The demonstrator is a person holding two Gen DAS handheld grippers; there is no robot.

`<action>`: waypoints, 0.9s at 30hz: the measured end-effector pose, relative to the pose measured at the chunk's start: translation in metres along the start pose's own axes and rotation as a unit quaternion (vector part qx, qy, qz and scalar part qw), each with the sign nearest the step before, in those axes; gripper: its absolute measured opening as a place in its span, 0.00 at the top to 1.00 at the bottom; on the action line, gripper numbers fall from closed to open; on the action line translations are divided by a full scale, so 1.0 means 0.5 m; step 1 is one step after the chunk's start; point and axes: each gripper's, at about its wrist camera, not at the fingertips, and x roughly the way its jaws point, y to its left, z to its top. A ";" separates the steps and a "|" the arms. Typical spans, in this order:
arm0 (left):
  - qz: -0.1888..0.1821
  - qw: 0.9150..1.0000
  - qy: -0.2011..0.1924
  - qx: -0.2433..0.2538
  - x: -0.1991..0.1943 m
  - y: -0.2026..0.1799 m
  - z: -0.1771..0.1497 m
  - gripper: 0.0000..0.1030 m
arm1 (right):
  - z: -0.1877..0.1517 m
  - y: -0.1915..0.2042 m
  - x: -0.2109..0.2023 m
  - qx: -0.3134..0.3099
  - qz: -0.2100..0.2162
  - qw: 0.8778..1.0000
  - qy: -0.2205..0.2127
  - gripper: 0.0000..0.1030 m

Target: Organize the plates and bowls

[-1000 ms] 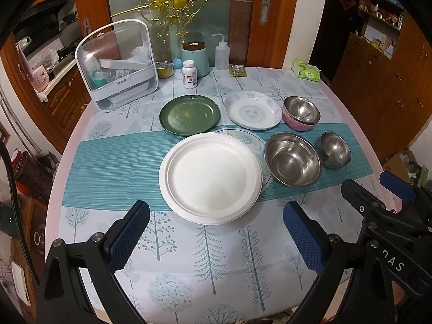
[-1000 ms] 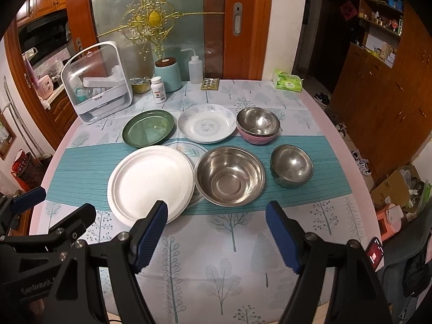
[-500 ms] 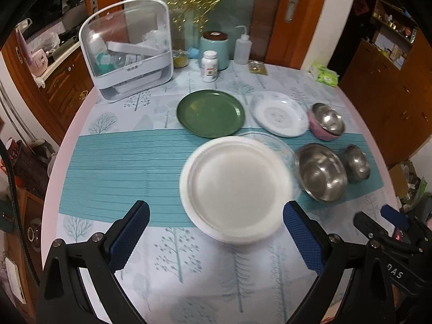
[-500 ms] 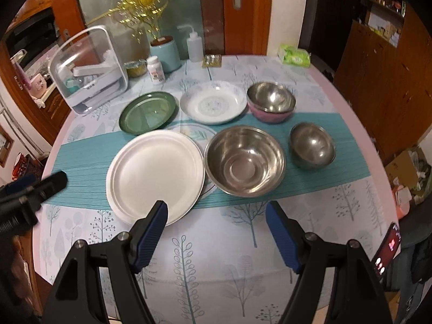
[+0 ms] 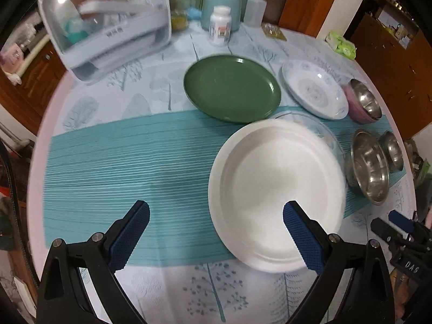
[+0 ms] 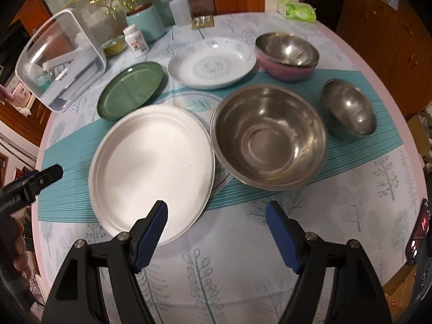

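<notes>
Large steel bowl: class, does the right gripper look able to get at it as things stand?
Probably yes. The right gripper is open, and only bare tablecloth lies between it and the large steel bowl. The white plate sits beside the bowl, not across the approach.

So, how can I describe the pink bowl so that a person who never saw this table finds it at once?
Start at the teal runner across the round table, where the big steel bowl sits. Go to the far side, past it, right of the patterned white plate. The pink bowl is the only coloured bowl, with a steel bowl nested inside it.
</notes>
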 end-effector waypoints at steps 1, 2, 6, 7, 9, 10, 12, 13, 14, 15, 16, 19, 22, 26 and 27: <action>-0.004 1.000 0.008 -0.002 0.019 0.009 0.005 0.05 | -0.001 0.000 0.007 0.001 0.001 1.000 0.004 0.27; -0.010 1.000 0.015 -0.001 0.034 0.014 0.009 0.05 | -0.001 0.003 0.017 0.002 0.001 1.000 0.009 0.27; -0.032 0.998 0.048 0.002 0.094 0.029 0.024 0.13 | 0.001 0.008 0.054 0.001 0.003 1.000 0.020 0.30; -0.039 0.998 0.055 0.000 0.109 0.034 0.026 0.13 | 0.003 0.007 0.061 0.002 0.004 1.000 0.021 0.30; -0.046 0.997 0.068 0.002 0.129 0.036 0.030 0.14 | 0.008 0.004 0.076 0.009 0.005 1.000 0.024 0.31; -0.047 0.996 0.072 0.004 0.140 0.035 0.031 0.15 | 0.010 0.001 0.082 0.012 0.004 1.000 0.025 0.32; -0.049 0.996 0.078 0.012 0.159 0.034 0.037 0.19 | 0.017 0.000 0.095 0.017 0.008 1.000 0.025 0.35; -0.052 0.995 0.082 0.014 0.164 0.033 0.039 0.24 | 0.018 -0.003 0.099 0.017 0.008 0.999 0.025 0.35; -0.055 0.995 0.087 0.015 0.173 0.033 0.042 0.26 | 0.019 -0.003 0.105 0.018 0.009 0.999 0.027 0.36; -0.058 0.994 0.090 0.014 0.179 0.033 0.044 0.30 | 0.023 -0.002 0.111 0.019 0.010 0.999 0.030 0.38; -0.063 0.993 0.094 0.014 0.186 0.033 0.046 0.31 | 0.024 -0.003 0.115 0.019 0.011 0.999 0.032 0.40; -0.071 0.992 0.100 0.014 0.201 0.031 0.051 0.32 | 0.028 0.001 0.128 0.018 0.015 0.999 0.037 0.45; -0.076 0.991 0.105 0.017 0.210 0.030 0.054 0.38 | 0.031 0.001 0.136 0.018 0.018 0.999 0.041 0.47; -0.078 0.991 0.104 0.026 0.212 0.032 0.058 0.43 | 0.038 0.007 0.153 0.019 0.025 0.998 0.049 0.55; -0.077 0.991 0.104 0.027 0.213 0.032 0.058 0.44 | 0.038 0.006 0.155 0.020 0.026 0.998 0.050 0.57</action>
